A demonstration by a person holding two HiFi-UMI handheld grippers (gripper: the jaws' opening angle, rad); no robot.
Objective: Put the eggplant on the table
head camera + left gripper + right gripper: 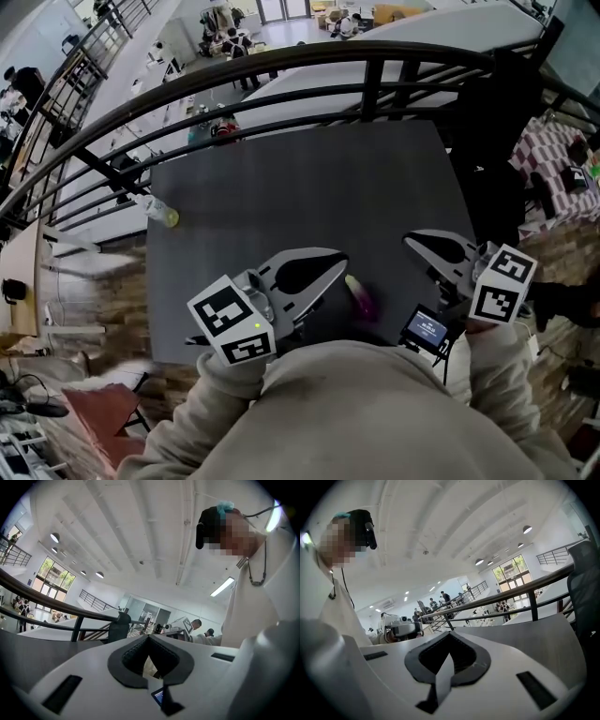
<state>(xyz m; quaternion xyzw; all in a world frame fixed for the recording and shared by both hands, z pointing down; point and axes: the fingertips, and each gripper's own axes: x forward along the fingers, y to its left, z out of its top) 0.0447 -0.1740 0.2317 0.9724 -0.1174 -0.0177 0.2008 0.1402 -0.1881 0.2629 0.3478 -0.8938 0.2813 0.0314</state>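
Observation:
The eggplant point(361, 292), small and purple with a pale stem end, lies on the dark grey table point(309, 187) near its front edge. It shows only in the head view. My left gripper point(339, 257) hovers just left of it, jaws shut with nothing between them point(149, 637). My right gripper point(410, 241) is held to the eggplant's right, apart from it, and its jaws are likewise shut and empty point(450, 634). Both gripper views look level across the room and show only ceiling, railing and the person holding them.
A small clear bottle with a yellow cap point(161, 214) lies at the table's far left edge. A curved black railing point(281, 80) runs behind the table's far side, with a drop beyond it. A dark chair point(492, 131) stands at the table's right.

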